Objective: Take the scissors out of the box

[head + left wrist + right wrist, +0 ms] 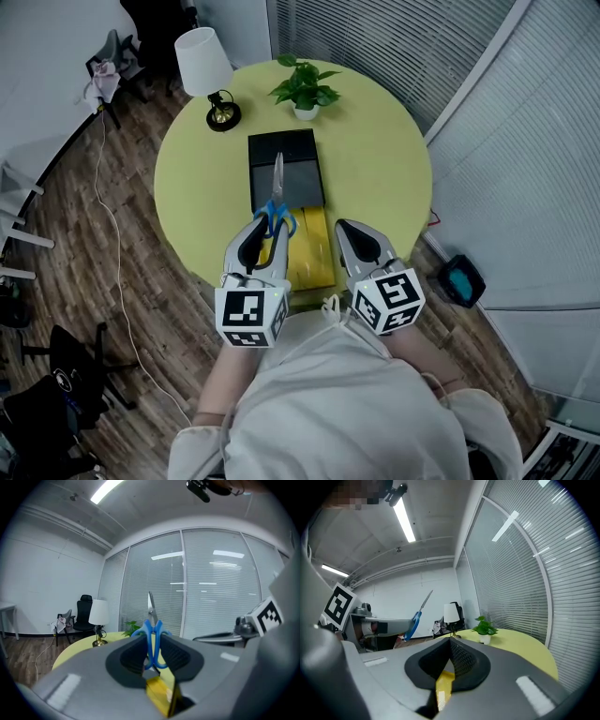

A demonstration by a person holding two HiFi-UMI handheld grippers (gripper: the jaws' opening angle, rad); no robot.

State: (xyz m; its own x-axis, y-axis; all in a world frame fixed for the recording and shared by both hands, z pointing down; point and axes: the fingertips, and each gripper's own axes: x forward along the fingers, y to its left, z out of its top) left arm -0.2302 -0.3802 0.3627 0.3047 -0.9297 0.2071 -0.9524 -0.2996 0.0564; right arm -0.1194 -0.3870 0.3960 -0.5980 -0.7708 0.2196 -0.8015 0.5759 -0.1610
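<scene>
Left gripper view: I find my left gripper (152,641) clamped on the blue-handled steel scissors (151,620), blades pointing away, evidently to lift them clear above the black rectangular box (298,155); right gripper (450,643) closed, empty.

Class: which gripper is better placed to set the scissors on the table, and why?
Left: the left gripper grips the scissors by their blue handles; the right gripper is shut, empty.

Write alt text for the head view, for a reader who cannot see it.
The left tongs grip blue-handled scissors by the handles, blades pointing away over a black box on a round yellow-green table. The right tongs are shut and empty beside them; a lamp and plant stand at the far edge.
</scene>
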